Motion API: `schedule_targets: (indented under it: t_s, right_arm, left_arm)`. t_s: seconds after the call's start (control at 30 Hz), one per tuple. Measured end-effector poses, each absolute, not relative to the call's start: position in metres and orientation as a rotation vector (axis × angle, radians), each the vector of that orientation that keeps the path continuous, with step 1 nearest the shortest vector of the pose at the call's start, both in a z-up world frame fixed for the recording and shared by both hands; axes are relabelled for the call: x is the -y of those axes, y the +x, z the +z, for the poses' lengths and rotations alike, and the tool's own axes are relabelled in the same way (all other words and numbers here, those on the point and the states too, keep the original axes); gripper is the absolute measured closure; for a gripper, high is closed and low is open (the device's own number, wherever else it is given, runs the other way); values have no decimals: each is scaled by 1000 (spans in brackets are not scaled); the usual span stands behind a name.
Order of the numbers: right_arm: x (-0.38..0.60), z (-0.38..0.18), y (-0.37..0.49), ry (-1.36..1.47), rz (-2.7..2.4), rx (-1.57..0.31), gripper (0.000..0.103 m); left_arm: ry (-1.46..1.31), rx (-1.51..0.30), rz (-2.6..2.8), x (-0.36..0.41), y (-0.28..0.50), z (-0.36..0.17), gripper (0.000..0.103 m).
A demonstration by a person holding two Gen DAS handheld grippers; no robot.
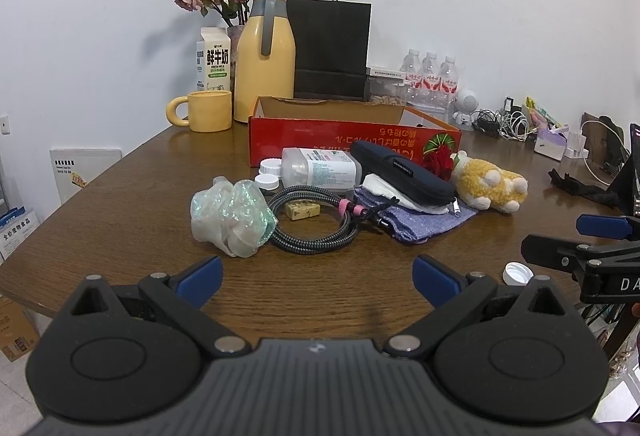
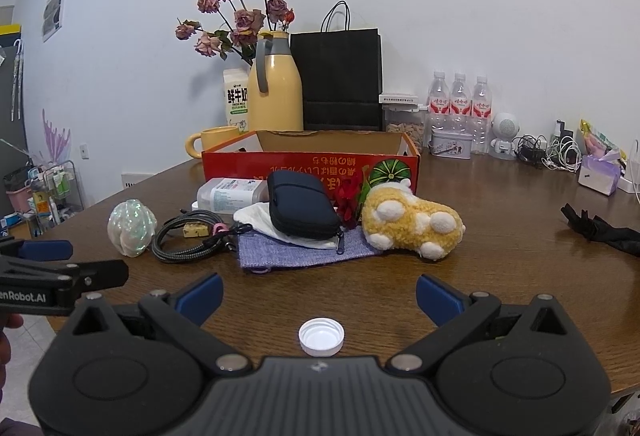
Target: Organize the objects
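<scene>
Clutter pile (image 2: 304, 220) on table (image 1: 120, 204): heaped ahead of both claws, just before red box (image 2: 310, 164). Right gripper (image 2: 319, 298) spread wide, empty; bottle cap (image 2: 321, 336) directly beneath (likely nearest pick). Left gripper (image 1: 318, 276) likewise agape, empty. Dark pouch (image 2: 302, 210): long axis running away from claw, zipper end nearest.

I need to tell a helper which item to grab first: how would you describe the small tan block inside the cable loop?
Start at the red cardboard box on the wooden table. In front of it lies a coiled braided cable beside a crumpled iridescent bag. The tan block sits inside that loop, the only small, hard, boxy piece there.
</scene>
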State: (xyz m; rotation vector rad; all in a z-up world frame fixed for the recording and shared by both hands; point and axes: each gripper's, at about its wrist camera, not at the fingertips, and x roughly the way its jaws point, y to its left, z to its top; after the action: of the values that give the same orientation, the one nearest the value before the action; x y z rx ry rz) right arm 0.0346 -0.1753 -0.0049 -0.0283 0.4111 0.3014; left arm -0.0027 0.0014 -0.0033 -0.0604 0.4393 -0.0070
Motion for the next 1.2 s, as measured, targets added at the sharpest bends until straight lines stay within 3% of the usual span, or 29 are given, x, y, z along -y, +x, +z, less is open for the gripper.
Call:
schedule_targets:
  t_s: [1.2]
  right_arm:
    - [173, -12, 37, -34, 305, -427, 0]
  left_arm:
    - [-68, -446, 1, -4, -3, -8, 0]
